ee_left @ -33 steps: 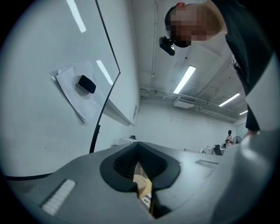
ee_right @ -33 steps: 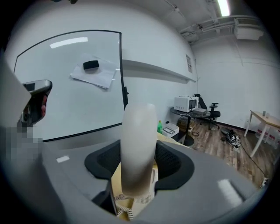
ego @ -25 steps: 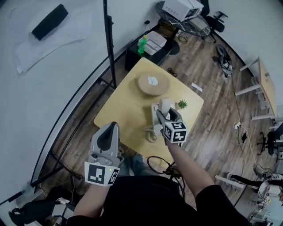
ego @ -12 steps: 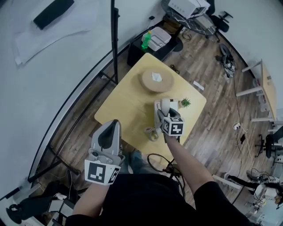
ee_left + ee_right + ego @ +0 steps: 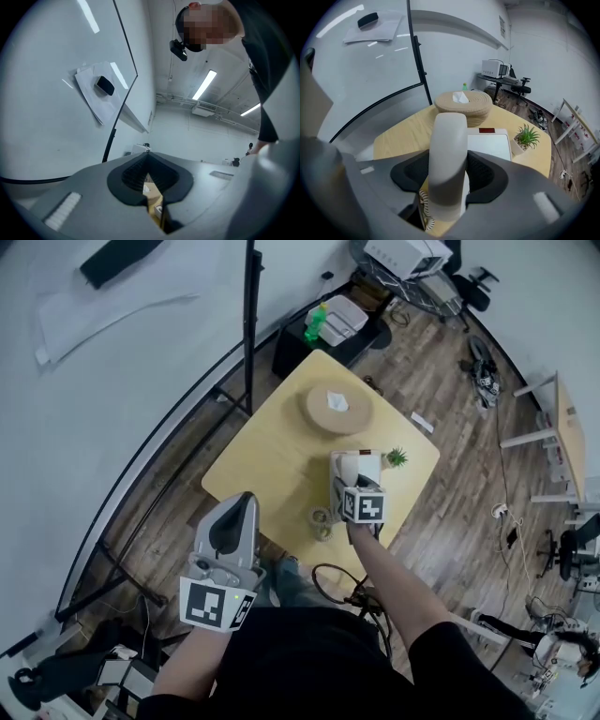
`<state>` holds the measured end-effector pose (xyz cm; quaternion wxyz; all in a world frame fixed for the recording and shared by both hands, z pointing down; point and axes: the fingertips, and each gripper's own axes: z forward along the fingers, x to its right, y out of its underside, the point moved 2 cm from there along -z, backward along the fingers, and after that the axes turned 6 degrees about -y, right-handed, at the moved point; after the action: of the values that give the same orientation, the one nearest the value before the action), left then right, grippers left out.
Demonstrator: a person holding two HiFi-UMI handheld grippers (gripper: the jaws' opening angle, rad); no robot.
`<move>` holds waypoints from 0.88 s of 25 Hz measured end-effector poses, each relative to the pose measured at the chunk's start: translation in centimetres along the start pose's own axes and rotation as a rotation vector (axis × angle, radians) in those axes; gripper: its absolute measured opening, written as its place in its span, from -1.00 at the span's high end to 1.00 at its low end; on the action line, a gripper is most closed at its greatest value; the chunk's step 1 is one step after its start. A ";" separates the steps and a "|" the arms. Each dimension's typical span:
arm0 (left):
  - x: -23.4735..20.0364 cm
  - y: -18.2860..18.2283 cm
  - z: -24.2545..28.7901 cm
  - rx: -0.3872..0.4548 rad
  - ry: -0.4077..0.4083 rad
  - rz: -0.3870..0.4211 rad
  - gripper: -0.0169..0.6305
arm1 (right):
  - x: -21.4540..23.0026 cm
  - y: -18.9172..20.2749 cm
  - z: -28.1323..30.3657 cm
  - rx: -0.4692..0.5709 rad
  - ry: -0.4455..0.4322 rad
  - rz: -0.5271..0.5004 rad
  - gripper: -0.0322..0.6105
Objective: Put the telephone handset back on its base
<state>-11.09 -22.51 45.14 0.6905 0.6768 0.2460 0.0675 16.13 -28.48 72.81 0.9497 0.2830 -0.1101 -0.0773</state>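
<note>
Handset shifted farther over yellow table | right jaws gripping it | left jaws closed

Base partly behind handset; coiled cord mostly behind right gripper.

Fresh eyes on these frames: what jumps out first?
The right gripper is clamped on a pale handset, right by the white base on the yellow table. The left gripper is shut and empty at the head view's lower left, away from the phone.
</note>
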 end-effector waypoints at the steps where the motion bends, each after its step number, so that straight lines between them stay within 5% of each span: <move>1: -0.1 0.0 -0.1 -0.001 -0.002 0.000 0.95 | 0.0 0.2 0.3 -0.011 0.003 0.001 0.15; 22: -1.8 0.9 -1.1 -0.022 -0.033 -0.016 0.95 | 0.7 1.0 4.0 -0.144 0.080 0.034 0.13</move>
<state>-12.88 -22.15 46.50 0.7022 0.6684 0.2394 0.0536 15.91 -29.89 76.74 0.9724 0.2149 -0.0707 -0.0575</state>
